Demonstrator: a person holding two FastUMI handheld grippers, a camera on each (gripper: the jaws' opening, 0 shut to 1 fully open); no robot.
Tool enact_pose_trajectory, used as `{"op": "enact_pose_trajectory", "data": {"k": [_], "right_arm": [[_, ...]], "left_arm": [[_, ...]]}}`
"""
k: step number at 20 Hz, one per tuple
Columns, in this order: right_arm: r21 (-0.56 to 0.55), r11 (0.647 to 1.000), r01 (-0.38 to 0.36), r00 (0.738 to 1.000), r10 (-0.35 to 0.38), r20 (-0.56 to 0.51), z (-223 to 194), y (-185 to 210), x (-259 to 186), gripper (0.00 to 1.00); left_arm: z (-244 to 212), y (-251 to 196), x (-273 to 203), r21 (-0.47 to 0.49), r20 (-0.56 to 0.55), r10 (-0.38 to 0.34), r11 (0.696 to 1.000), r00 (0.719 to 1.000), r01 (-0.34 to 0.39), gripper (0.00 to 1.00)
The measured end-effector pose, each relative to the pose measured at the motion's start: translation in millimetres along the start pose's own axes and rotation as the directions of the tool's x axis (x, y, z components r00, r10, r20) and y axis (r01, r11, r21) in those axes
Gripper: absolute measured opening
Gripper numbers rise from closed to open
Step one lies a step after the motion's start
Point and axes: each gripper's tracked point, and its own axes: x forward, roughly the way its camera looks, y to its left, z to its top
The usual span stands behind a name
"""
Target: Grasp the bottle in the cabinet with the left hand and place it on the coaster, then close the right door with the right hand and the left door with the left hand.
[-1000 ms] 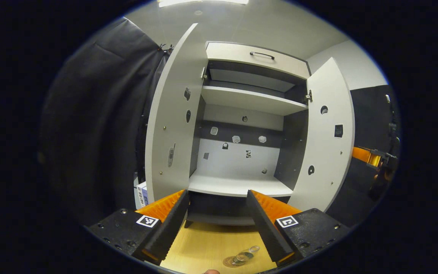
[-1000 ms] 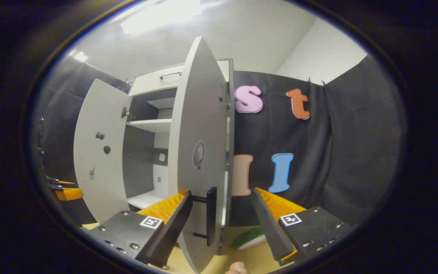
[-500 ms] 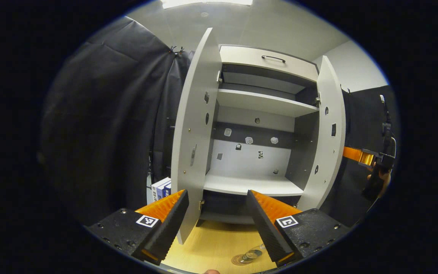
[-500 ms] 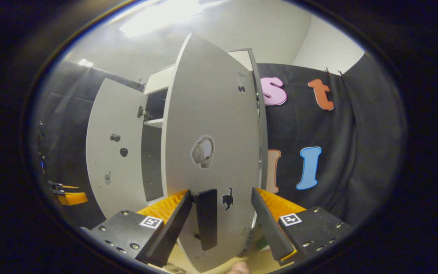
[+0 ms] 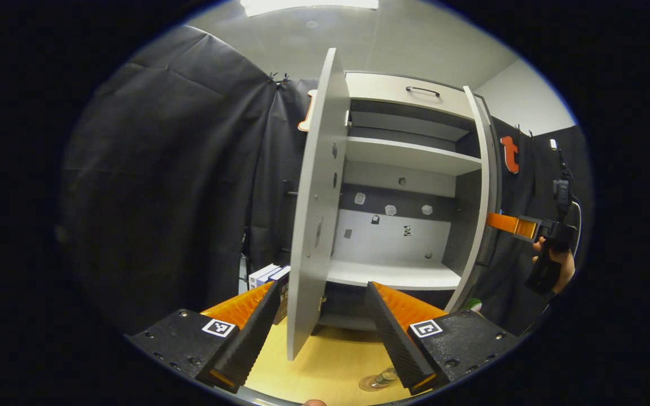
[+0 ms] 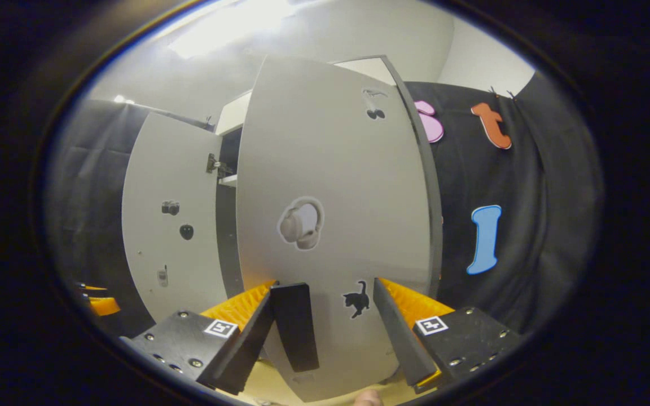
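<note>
Bottle [image 5: 386, 376] stands upright on coaster [image 5: 371, 385]; both the left gripper [image 5: 318, 332] and right gripper [image 6: 325, 330] gape, holding nothing.

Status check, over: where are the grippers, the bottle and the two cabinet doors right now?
Right gripper open, at the right door, swung partway shut. Left gripper open, left door still open. Bottle on coaster. Nothing blocking.

Bright, even light falls from a ceiling panel [image 5: 311, 4] at twelve o'clock. Glare washes the right gripper view around eleven o'clock. Fisheye bending curves the edges.
</note>
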Motion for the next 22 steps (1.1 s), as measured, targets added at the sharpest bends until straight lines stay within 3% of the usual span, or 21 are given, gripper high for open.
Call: {"op": "enact_pose_trajectory", "data": {"k": [1,8,22], "right_arm": [[-0.005,1.0,0.003,1.0,-0.003,0.005,0.5,2.4,6.1,0.99],[-0.018,0.999,0.028,0.999,-0.028,0.016,-3.9,17.7,34.7,0.99],[0.011,0.997,0.077,0.997,-0.077,0.001,-14.0,30.3,88.1,0.99]], "left_arm": [[-0.4,6.4,-2.3,-0.001,-0.003,0.015,1.0,1.0,-0.015,0.93],[-2.5,39.0,-10.2,-0.006,-0.009,0.089,0.996,0.996,-0.089,0.93],[-4.2,60.0,3.4,-0.017,-0.004,0.118,0.993,0.993,-0.118,0.97]]}}
